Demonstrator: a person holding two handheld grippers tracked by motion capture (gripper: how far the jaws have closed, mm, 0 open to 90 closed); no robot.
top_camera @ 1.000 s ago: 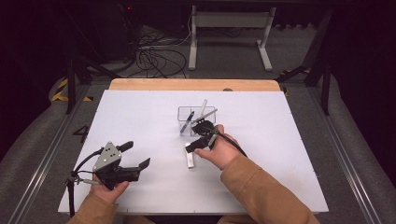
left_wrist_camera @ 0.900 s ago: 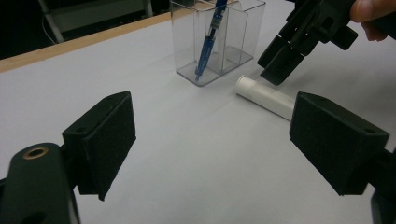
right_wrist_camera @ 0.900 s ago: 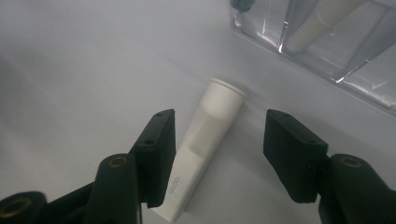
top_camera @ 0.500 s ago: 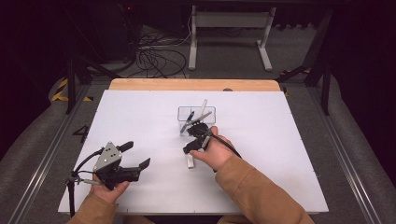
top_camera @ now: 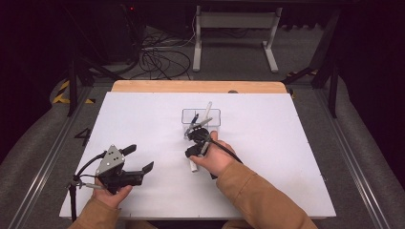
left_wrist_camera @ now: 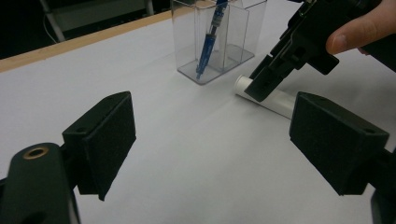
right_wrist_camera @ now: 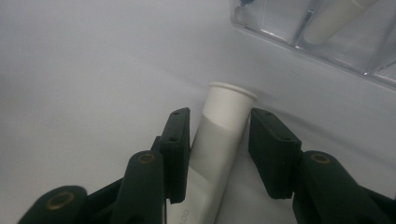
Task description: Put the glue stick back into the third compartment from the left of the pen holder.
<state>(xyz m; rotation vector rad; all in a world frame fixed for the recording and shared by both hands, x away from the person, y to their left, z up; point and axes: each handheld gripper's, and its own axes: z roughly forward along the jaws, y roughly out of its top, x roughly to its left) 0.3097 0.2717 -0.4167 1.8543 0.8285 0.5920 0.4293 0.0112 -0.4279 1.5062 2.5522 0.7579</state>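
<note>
The right gripper [right_wrist_camera: 219, 154] has just been closing its fingers [right_wrist_camera: 273, 154] around the white tube [right_wrist_camera: 224, 126] lying between them on the table [right_wrist_camera: 93, 70], not yet clearly pinching; next, squeeze firmly and lift toward the clear holder [right_wrist_camera: 327, 42], while the left gripper [left_wrist_camera: 210, 154] rests spread.

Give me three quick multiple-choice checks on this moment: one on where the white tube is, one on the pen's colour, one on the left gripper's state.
1. Where does the white tube lie?
A. flat on the table, between the right gripper's jaws
B. standing in the clear holder
C. under the left gripper

2. What colour is the pen standing in the clear holder?
A. red
B. blue
C. green

3. How does the left gripper stand?
A. shut on the tube
B. shut on the pen
C. open, with nothing between its pads

Answers:
1 A: the right gripper view shows the tube on the white table with a pad on either side.
2 B: the left gripper view shows a blue barrel.
3 C: its pads stand wide apart over bare table.
</note>
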